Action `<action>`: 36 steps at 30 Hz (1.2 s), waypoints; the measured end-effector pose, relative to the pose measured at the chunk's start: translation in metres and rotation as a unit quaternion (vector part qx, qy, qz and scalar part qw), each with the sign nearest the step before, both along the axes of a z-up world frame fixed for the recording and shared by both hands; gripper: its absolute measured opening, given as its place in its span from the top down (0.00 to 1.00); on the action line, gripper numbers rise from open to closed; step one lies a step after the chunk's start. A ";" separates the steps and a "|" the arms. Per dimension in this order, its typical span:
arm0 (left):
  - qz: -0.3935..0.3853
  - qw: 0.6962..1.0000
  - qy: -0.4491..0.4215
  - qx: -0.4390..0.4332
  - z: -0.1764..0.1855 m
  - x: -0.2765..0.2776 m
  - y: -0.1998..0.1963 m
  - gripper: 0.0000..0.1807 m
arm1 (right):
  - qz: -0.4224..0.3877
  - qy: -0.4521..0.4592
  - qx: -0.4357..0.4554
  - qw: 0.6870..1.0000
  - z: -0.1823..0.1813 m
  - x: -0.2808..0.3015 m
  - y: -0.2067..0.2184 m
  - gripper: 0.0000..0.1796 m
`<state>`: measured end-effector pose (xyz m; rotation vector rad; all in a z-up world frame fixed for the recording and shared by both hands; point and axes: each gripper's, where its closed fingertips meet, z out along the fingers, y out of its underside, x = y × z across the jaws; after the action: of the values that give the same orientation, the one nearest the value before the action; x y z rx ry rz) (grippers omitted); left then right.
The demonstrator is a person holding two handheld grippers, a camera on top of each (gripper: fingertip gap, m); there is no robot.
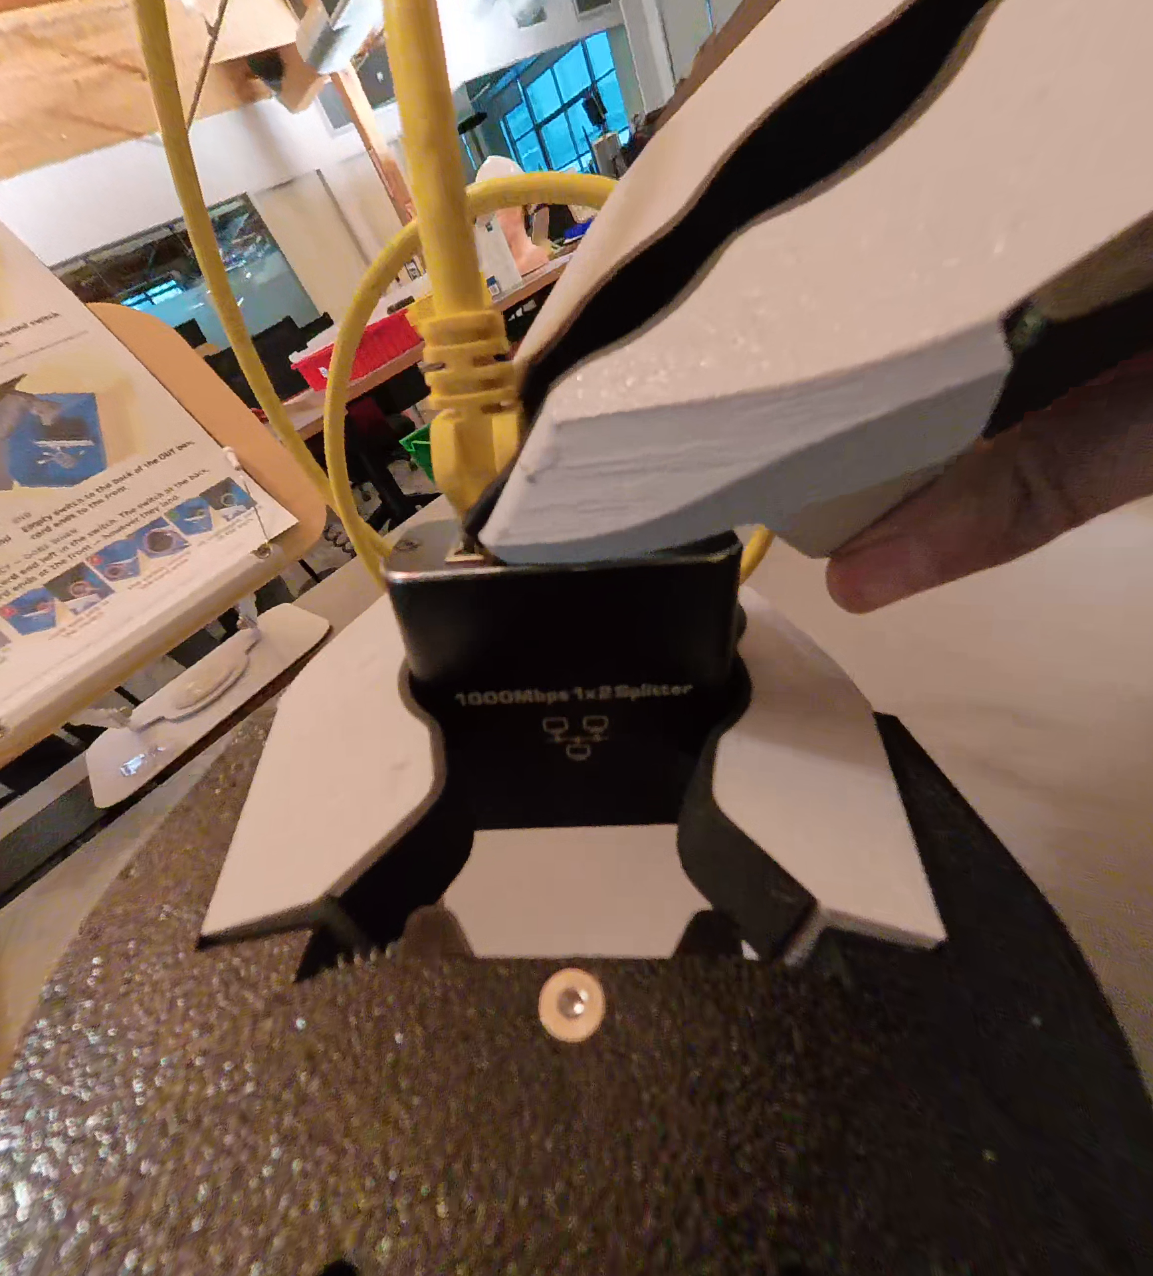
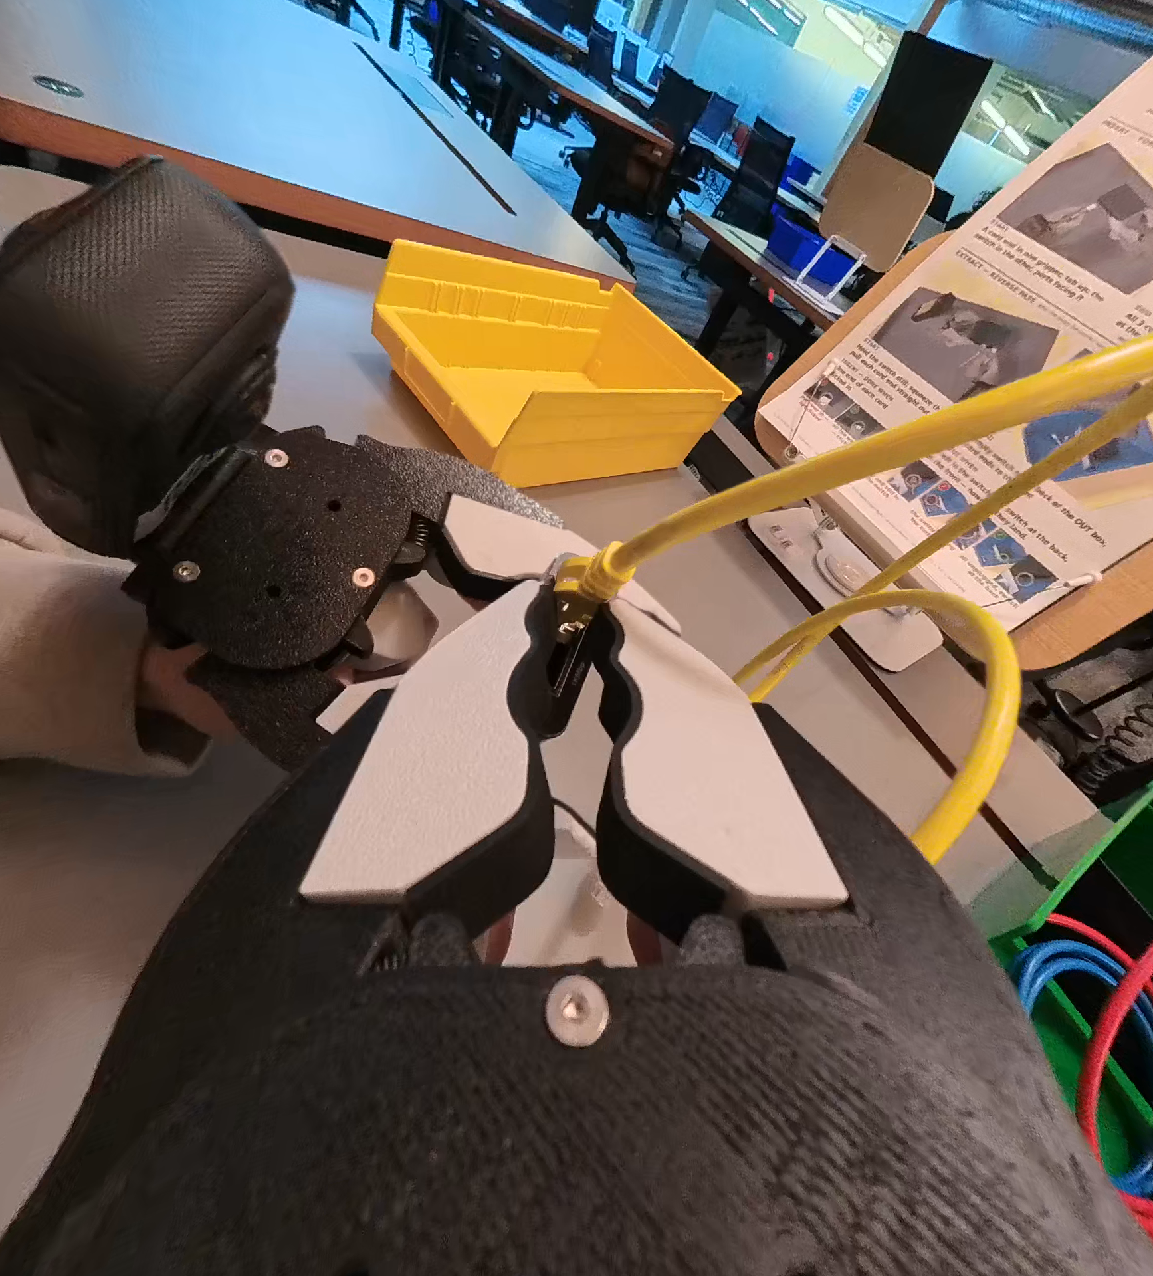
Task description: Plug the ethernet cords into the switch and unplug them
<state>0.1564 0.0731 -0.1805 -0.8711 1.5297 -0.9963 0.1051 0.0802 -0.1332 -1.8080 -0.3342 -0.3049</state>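
We hold the black switch (image 1: 570,697) clamped between the two grey fingers (image 1: 332,746) of our left gripper (image 1: 573,704), its port end facing away from the camera. A yellow ethernet cord (image 1: 439,207) rises from the far left corner of the switch, its ribbed boot (image 1: 466,359) just above the port. Our right gripper (image 1: 732,387) comes in from the right and presses its fingertips against that plug at the top of the switch.

In the right wrist view, the right gripper (image 2: 577,621) has its fingers (image 2: 449,746) closed together on the yellow plug (image 2: 577,587), with the switch (image 2: 570,666) showing as a dark sliver in the narrow gap between them. The yellow cord (image 2: 905,442) arcs off to the far right and loops back near the table edge. The left gripper (image 2: 283,552) sits to the left, held by a hand in a grey sleeve (image 2: 21,642).

A yellow bin (image 2: 546,387) stands farther back on the table (image 2: 76,932), an instruction sheet (image 2: 1043,331) leans on the right, and red and blue cords (image 2: 1133,1077) lie in a green bin (image 2: 1098,856) at near right.
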 end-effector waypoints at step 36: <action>-0.032 0.998 0.041 -0.038 -0.011 0.002 -0.010 0.58 | -0.045 -0.042 -0.024 0.998 -0.008 0.004 -0.002 0.93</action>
<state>0.1580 0.0634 -0.1920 -0.9313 1.6055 -1.0823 0.1089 0.0781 -0.1410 -1.8639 -0.3223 -0.4394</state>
